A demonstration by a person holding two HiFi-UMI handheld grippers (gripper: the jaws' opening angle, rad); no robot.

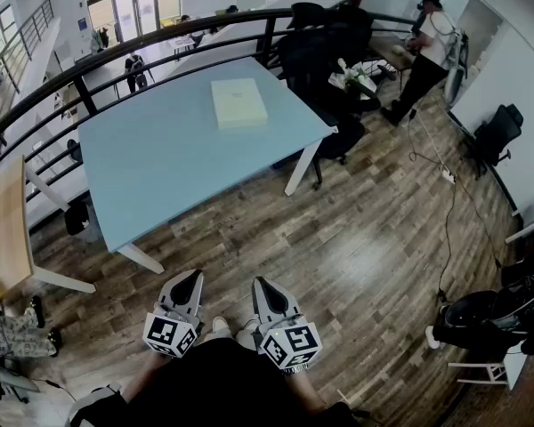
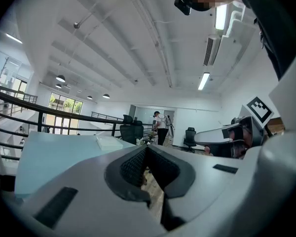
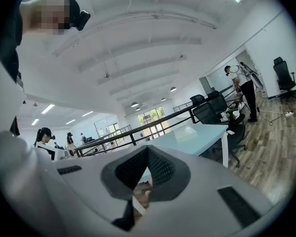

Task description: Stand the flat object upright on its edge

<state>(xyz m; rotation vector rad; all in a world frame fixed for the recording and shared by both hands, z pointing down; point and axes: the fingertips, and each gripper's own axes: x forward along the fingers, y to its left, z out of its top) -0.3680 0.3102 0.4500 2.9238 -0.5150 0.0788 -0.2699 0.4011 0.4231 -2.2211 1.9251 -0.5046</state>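
Closed empty tongs (image 2: 147,149), blue table (image 2: 59,154)

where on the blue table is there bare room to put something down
Almost the whole blue table is bare: the wide stretch from its near edge up to the flat pale box, and the left half toward the railing. Only the far right part is taken by the box; office chairs crowd that corner.

Head view: high, aimed steeply down. Wood floor (image 1: 365,238) lies directly below, pale blue surface (image 1: 160,158) well ahead.
Left gripper view: low, roughly level, facing the surface over its own fingers (image 2: 130,169), which fill the lower frame.
Right gripper view: likewise, from the right.
All three share the surface, black railing (image 1: 116,56) and a distant standing person (image 1: 432,43).
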